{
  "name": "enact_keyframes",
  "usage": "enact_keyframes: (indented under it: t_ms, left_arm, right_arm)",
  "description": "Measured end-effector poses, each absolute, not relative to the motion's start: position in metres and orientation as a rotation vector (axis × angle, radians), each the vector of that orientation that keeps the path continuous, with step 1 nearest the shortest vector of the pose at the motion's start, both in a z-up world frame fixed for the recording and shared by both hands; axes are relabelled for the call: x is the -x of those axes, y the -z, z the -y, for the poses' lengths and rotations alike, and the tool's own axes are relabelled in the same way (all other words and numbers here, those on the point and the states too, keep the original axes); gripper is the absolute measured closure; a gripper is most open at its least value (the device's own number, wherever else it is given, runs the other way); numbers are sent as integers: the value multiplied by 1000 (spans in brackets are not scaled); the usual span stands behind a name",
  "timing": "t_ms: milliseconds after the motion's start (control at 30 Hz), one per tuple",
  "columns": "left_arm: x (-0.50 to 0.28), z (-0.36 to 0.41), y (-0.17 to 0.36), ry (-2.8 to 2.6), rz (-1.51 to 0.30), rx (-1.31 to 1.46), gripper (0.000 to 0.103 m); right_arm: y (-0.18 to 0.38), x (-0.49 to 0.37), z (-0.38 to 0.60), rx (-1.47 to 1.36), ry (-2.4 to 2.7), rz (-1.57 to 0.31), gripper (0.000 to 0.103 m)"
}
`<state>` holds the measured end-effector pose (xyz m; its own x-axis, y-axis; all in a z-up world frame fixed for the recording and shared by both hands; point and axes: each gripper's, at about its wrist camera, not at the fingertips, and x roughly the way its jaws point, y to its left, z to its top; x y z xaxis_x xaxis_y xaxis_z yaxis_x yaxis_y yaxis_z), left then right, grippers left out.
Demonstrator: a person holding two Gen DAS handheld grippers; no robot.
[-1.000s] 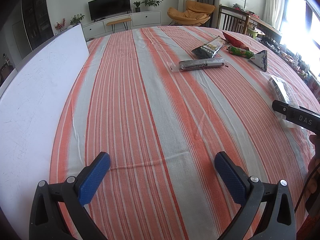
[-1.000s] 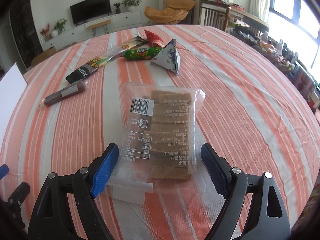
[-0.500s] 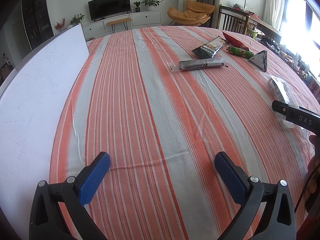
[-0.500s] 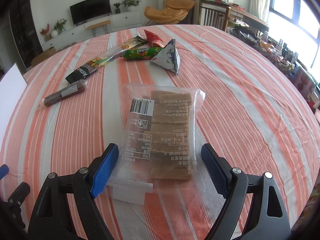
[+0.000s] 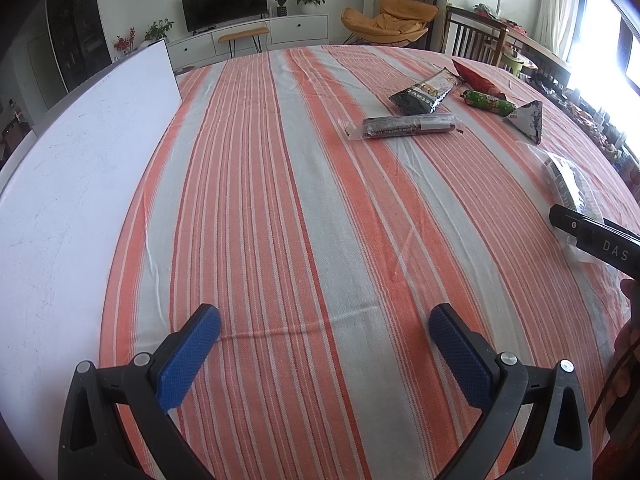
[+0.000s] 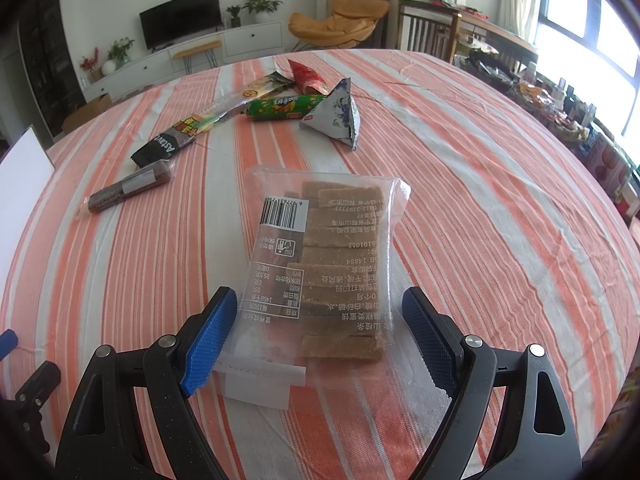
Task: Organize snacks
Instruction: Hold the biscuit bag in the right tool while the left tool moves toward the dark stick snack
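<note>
The right gripper (image 6: 318,320) is hovering with jaws wide apart around the near end of the clear biscuit bag (image 6: 328,264) lying on the striped counter (image 6: 480,200); the left gripper (image 5: 324,334) is gaping over bare cloth

Brightness: daylit, bright, colours clear.
Source: windows (image 6: 588,40) right of both grippers, blown out to white.
Glare: sheen on clear biscuit bag (image 6: 324,264) ahead of the right jaws; white board (image 5: 72,184) left of the left gripper reads pale, washed.
Shadows: soft, faint on striped tablecloth (image 5: 304,216).
Distortion: strong fisheye bowing, dark vignette in corners.
Focus: sharp near tool; far room slightly soft.
</note>
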<state>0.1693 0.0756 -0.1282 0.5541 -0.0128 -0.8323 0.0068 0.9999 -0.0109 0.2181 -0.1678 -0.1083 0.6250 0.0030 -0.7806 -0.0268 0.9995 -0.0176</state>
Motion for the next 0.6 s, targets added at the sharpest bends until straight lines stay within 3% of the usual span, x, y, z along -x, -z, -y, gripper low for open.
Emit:
enact_keyframes:
  t_ms: [267, 600]
  left_arm:
    - [-196, -70, 123, 92, -1142, -83, 0]
    - [-206, -37, 96, 198, -1064, -265, 0]
  right_arm:
    - [108, -218, 168, 28, -17, -896, 16]
    - [108, -218, 168, 28, -17, -895, 16]
